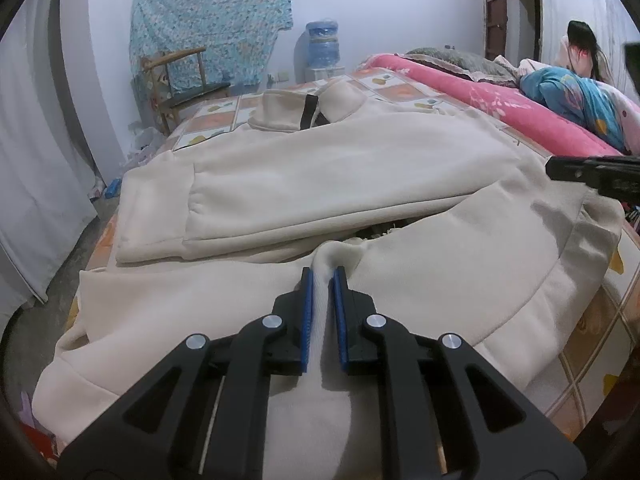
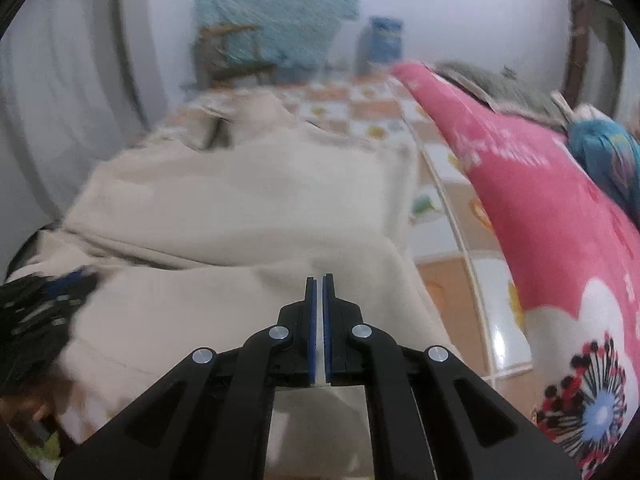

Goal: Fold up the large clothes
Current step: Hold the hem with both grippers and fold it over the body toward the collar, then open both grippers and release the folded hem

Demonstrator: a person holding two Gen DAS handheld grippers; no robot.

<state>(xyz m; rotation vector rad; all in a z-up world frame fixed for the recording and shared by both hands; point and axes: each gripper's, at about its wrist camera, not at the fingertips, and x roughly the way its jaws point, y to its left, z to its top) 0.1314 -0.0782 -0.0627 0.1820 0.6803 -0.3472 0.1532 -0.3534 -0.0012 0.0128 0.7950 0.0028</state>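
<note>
With a ridge of cream cloth pinched between its blue pads, the left claw point(image 1: 323, 276) holds the near edge of the cream sweatshirt point(image 1: 320, 168) in a narrow grip; the fabric rises in a fold between the two fingers and runs back under the black linkage. The right claw point(image 2: 319, 282) is closed almost flat, with a thin strip of the same pale cloth caught between its pads. In the left wrist view the right claw shows as a dark tip at the right edge, over the far corner of the lifted hem.

Beyond the claws, the sweatshirt lies spread on the bed point(image 1: 592, 320), whose sheet has an orange and white tile pattern. One sleeve is folded across the body, and the collar with its dark zip lies at the far end. A pink flowered blanket point(image 2: 540, 208) lies along the right side of the bed, beside the garment. Farther back stand a wooden chair point(image 1: 180, 76) draped with a blue patterned cloth and a water dispenser point(image 1: 323, 46) against the wall. A person point(image 1: 580, 48) is at the far right, beyond the blanket.
</note>
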